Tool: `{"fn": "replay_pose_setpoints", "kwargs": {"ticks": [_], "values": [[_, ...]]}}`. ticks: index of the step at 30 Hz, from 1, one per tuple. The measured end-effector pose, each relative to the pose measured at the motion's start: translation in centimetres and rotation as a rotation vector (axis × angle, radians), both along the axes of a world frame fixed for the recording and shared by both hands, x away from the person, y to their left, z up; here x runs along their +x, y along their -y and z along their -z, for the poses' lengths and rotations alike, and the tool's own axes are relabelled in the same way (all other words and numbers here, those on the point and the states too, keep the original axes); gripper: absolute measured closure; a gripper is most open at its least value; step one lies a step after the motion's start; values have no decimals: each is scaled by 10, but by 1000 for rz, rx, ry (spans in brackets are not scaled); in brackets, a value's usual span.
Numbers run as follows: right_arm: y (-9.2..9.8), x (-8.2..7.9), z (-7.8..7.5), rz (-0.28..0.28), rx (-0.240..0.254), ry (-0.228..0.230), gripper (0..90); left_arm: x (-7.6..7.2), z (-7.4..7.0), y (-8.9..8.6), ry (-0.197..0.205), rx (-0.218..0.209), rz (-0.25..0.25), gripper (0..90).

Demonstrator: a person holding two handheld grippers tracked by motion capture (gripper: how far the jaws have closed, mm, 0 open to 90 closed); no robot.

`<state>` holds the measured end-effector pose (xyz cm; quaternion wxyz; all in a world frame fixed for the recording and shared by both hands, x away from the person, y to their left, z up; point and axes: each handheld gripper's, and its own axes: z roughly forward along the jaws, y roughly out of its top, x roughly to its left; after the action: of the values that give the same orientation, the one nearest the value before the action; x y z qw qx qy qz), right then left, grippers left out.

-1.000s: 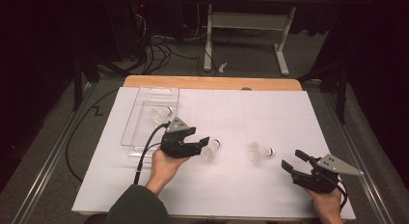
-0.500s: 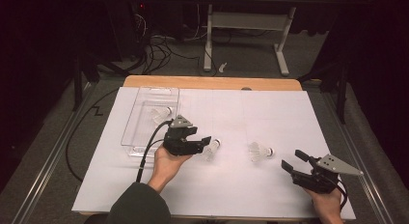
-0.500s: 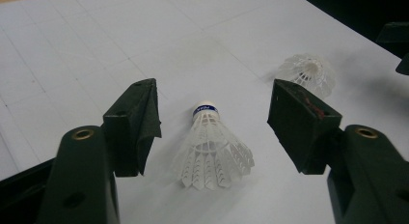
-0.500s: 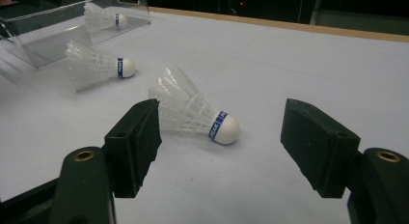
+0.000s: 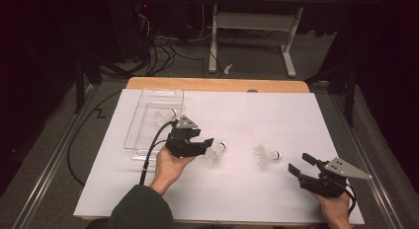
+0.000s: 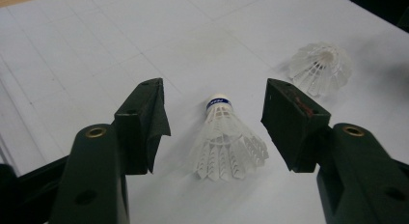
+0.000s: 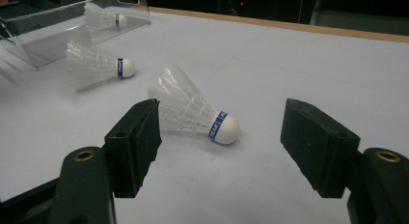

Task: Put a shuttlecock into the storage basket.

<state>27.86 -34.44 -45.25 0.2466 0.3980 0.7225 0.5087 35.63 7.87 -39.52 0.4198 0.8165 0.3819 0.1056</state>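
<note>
Three white feather shuttlecocks with blue bands are here. One shuttlecock (image 5: pixel 216 152) (image 6: pixel 224 142) lies on the white paper between the jaws of my left gripper (image 5: pixel 206 146) (image 6: pixel 212 89). Those jaws have just been closing, but they stand open and clear of the feathers on both sides. A second shuttlecock (image 5: pixel 266 155) (image 7: pixel 193 110) lies on its side in front of my right gripper (image 5: pixel 298 163) (image 7: pixel 222 108), which is open and holds nothing. The third shuttlecock (image 5: pixel 164 115) (image 7: pixel 103 19) rests inside the clear plastic box (image 5: pixel 148 133) (image 7: pixel 58 35).
White paper (image 5: pixel 276 115) covers the wooden table, whose far edge (image 5: pixel 217 84) shows bare. The clear box stands at the left of the paper. A black cable (image 5: pixel 150 150) trails from the left gripper toward the front. A metal frame leg (image 5: pixel 215 36) stands on the floor beyond.
</note>
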Motion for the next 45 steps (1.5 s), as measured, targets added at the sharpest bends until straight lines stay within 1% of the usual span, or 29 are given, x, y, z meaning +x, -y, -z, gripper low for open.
{"fn": "replay_pose_setpoints", "kwargs": {"ticks": [3,5,9,10,13,15,21,28,32,34,39,43,45], "values": [[0,0,0,0,1,0,308,1,-1,1,-9,42,-1,414],[0,0,0,0,0,0,308,1,-2,2,-18,63,3,413],[0,0,0,-1,1,0,308,5,-5,1,-66,82,18,408],[0,0,0,-1,1,1,308,6,-5,1,-75,88,28,410],[0,0,0,-2,0,2,309,7,-5,1,-94,112,44,434],[0,0,0,-1,0,2,308,9,-4,2,-104,130,46,444],[0,0,0,-1,0,1,309,12,-2,5,-135,191,58,448],[0,0,0,-1,-2,3,309,14,2,8,-166,220,69,457],[0,0,0,-1,-2,1,309,15,4,9,-175,248,72,462],[0,0,0,-1,-2,3,308,16,4,9,-187,259,68,463],[0,0,0,0,-3,2,308,16,6,11,-200,280,79,470],[-1,0,0,-2,-3,1,308,18,9,13,-214,295,78,474],[-1,0,0,-3,-4,2,309,18,10,15,-215,314,75,474]]}}
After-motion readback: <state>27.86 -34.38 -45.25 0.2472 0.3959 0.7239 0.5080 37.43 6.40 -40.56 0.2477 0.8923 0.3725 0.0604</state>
